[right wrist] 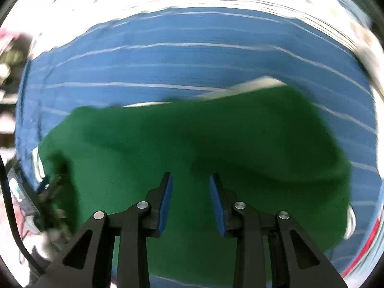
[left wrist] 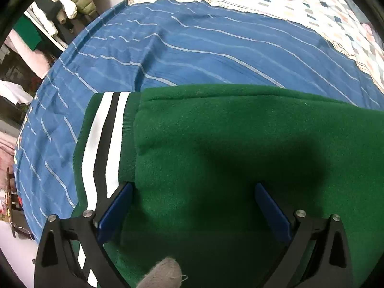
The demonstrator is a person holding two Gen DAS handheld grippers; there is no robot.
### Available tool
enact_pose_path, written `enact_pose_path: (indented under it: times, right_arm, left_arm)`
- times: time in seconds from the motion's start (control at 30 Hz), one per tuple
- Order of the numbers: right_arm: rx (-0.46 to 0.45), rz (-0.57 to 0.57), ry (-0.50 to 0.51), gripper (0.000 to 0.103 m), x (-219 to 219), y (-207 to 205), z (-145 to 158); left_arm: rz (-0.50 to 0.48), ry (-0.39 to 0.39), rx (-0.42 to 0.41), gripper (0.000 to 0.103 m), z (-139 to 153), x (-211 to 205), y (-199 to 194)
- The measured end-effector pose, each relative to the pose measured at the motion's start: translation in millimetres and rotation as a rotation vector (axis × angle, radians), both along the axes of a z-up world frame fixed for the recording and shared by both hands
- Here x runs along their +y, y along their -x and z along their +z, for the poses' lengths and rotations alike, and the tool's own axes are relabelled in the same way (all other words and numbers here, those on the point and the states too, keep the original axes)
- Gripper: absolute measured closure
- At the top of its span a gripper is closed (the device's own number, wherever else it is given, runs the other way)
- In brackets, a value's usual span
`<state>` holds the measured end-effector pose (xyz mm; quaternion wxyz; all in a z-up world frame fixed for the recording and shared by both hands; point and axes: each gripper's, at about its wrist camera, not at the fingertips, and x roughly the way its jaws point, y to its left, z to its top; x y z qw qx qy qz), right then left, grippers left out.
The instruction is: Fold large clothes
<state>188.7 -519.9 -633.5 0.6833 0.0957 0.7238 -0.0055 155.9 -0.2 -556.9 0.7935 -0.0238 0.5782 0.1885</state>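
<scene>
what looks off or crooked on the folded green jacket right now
Nothing is damaged. The green jacket lies folded on the blue striped sheet; its striped cuff sticks out past the left edge. The right view is too blurred to judge.

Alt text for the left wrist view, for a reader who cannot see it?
The left gripper hangs wide open over a folded green garment with a white-and-black striped hem, nothing between its fingers. The garment lies on a blue striped sheet.

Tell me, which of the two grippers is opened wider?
The left gripper: its blue pads stand far apart over the green garment. The right gripper shows only a narrow gap.
</scene>
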Motion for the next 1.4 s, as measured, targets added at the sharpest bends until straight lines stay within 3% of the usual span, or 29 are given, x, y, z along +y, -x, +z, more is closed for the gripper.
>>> enact_pose_path:
  times: [0.07,0.13,0.2,0.23,0.33,0.43,0.5,0.57,0.67,0.77,0.93,1.03,1.1,1.17,1.23,1.4]
  right_arm:
    - [-0.047,-0.099,0.114,0.074,-48.2,3.8,-9.3]
    - [-0.051,-0.232,0.137,0.075,-96.4,2.6,-30.2]
    - [0.014,-0.323,0.011,0.075,-122.9,1.1,-56.0]
    - [0.022,-0.343,0.004,0.075,-124.5,1.0,-53.1]
    - [-0.016,-0.254,0.08,0.073,-97.4,0.4,-12.7]
    - [-0.107,-0.167,-0.052,0.072,-51.6,14.0,33.8]
    - [-0.072,-0.064,-0.201,0.072,-5.2,23.1,39.9]
    - [-0.021,0.031,-0.275,0.072,36.4,29.7,31.3]
    - [0.074,0.189,-0.277,0.079,102.6,47.0,-7.5]
    - [0.134,0.319,-0.158,0.079,139.2,42.9,-51.3]
    - [0.182,0.28,-0.178,0.082,141.6,33.8,-63.3]
    - [0.202,0.264,-0.26,0.079,129.8,33.0,-53.3]
    - [0.2,0.248,-0.298,0.077,122.2,35.8,-48.9]
    - [0.189,0.228,-0.317,0.065,107.9,48.0,-40.5]
    - [0.17,0.219,-0.322,0.065,107.4,40.4,-30.3]
    - [0.167,0.215,-0.363,0.065,87.7,35.4,-25.3]
  left_arm:
    - [0.0,0.008,0.008,0.0,0.9,2.3,-2.0]
    - [-0.005,0.015,0.012,0.0,2.0,-1.0,1.1]
    - [-0.005,0.017,0.027,0.0,6.3,0.8,1.7]
    - [0.006,0.022,0.027,0.0,11.6,2.4,5.7]
    - [0.106,0.053,-0.015,0.0,40.0,14.6,36.5]
    - [0.241,0.106,-0.047,0.0,64.6,29.1,84.3]
    - [0.341,0.149,-0.035,0.0,71.4,36.8,122.3]
    - [0.44,0.198,-0.005,0.0,70.0,40.4,159.3]
    - [0.536,0.269,0.011,0.0,61.2,38.1,195.0]
    - [0.596,0.366,-0.011,0.001,46.4,32.1,211.9]
    - [0.669,0.542,-0.145,0.001,18.6,41.7,196.2]
    - [0.738,0.574,-0.206,0.001,-4.0,57.2,180.4]
    - [0.779,0.545,-0.268,0.013,-2.7,68.7,170.7]
    - [0.815,0.507,-0.276,0.054,-0.1,78.1,162.7]
    - [0.816,0.492,-0.301,0.074,6.8,82.3,157.0]
    - [0.707,0.393,-0.352,0.08,49.0,78.4,145.9]
